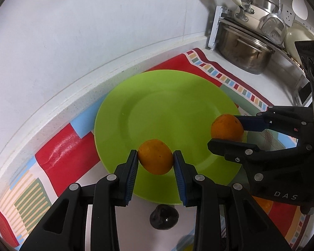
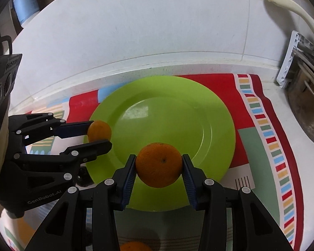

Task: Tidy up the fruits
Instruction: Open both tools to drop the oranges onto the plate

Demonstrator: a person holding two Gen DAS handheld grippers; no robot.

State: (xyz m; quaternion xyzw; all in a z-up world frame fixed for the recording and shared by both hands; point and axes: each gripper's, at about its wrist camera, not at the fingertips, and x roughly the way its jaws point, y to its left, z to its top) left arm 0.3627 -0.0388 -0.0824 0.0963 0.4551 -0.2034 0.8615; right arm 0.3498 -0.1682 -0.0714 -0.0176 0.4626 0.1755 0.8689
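Note:
A green plate (image 1: pixel 157 104) lies on a colourful mat; it also shows in the right wrist view (image 2: pixel 178 115). My left gripper (image 1: pixel 156 156) is shut on a small orange (image 1: pixel 156 156) above the plate's near edge. The same gripper (image 2: pixel 98 132) and its small orange (image 2: pixel 100 130) show at the left of the right wrist view. My right gripper (image 2: pixel 158 165) is shut on a bigger orange (image 2: pixel 158 165) over the plate's front rim. It shows in the left wrist view (image 1: pixel 227 130) with that orange (image 1: pixel 227 128).
A dark fruit (image 1: pixel 164 217) lies on the mat below the plate. Another orange (image 2: pixel 134 246) lies at the bottom edge. Steel pots (image 1: pixel 247 52) on a rack stand at the right against the white wall. The patterned mat (image 2: pixel 261 136) covers the counter.

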